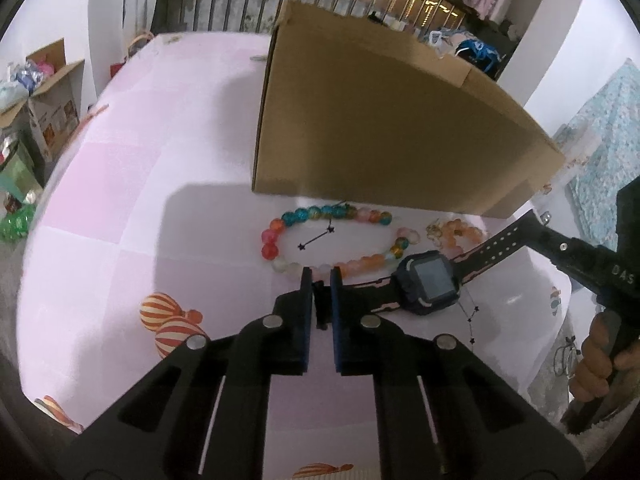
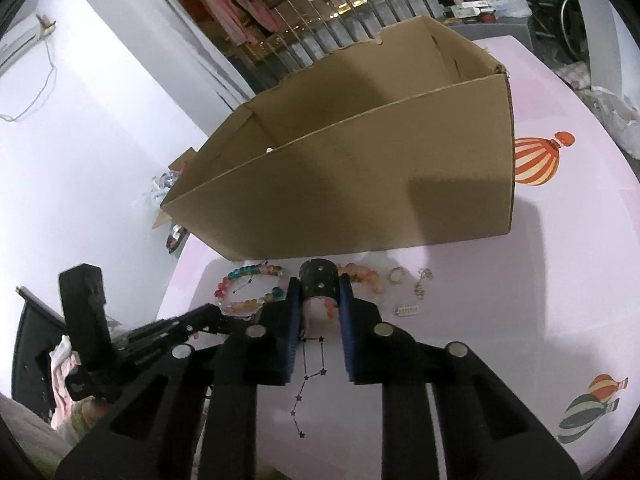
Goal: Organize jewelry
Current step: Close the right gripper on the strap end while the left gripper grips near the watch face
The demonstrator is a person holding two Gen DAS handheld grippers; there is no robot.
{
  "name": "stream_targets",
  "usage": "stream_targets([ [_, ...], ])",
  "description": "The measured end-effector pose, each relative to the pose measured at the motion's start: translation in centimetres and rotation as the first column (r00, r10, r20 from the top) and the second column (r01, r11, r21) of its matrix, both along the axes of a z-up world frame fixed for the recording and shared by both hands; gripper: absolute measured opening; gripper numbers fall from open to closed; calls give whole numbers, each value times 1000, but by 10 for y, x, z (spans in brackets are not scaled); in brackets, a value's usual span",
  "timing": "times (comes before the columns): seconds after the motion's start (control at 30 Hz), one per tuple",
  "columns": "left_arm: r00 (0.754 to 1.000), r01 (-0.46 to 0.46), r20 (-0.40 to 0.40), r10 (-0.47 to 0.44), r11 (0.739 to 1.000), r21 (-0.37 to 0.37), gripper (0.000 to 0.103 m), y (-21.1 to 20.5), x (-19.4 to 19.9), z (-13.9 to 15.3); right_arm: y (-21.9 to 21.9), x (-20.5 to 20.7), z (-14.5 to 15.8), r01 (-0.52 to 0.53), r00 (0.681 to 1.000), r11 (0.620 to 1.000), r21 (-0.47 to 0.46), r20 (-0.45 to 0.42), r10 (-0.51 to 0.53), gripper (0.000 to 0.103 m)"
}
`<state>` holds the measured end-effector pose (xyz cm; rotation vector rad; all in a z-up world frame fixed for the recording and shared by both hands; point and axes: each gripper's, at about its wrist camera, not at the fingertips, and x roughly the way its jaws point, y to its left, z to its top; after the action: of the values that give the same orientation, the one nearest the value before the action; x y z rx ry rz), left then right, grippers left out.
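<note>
A watch [image 1: 432,282] lies on the table [image 1: 120,200] before a box [image 1: 380,128]. Left claw [image 1: 320,280] and right claw [image 2: 320,286] each clench a floppy, light strap end; the rigid case sags between.

White letters "DAS" mark the right tool [image 1: 536,224].

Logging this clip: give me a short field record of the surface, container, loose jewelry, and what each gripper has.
surface: pink table with balloon prints
container: open cardboard box, standing behind the jewelry
loose items: multicolour bead bracelet, orange bead bracelet, small ring, hair clip
left gripper: shut on one strap end of the smartwatch
right gripper: shut on the other strap end
</note>
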<state>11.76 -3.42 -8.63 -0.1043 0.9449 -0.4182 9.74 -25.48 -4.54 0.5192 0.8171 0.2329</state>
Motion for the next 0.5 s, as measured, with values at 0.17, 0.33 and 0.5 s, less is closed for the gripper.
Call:
stream_targets([
  [0.17,999,24,34,-24,1000,-7,5,-2,-11,12,-5,-10,10,11,1000,1000,7,24,-11,15],
  [0.33,997,44,69,-43,999,-14,5,-1,-21,24,-8,-26,18,27,999,1000,-3,45,-27,15],
  [0.5,994,60,88,-59,998,-15,5,0,-32,33,-5,-38,25,37,997,999,-8,61,-37,15],
])
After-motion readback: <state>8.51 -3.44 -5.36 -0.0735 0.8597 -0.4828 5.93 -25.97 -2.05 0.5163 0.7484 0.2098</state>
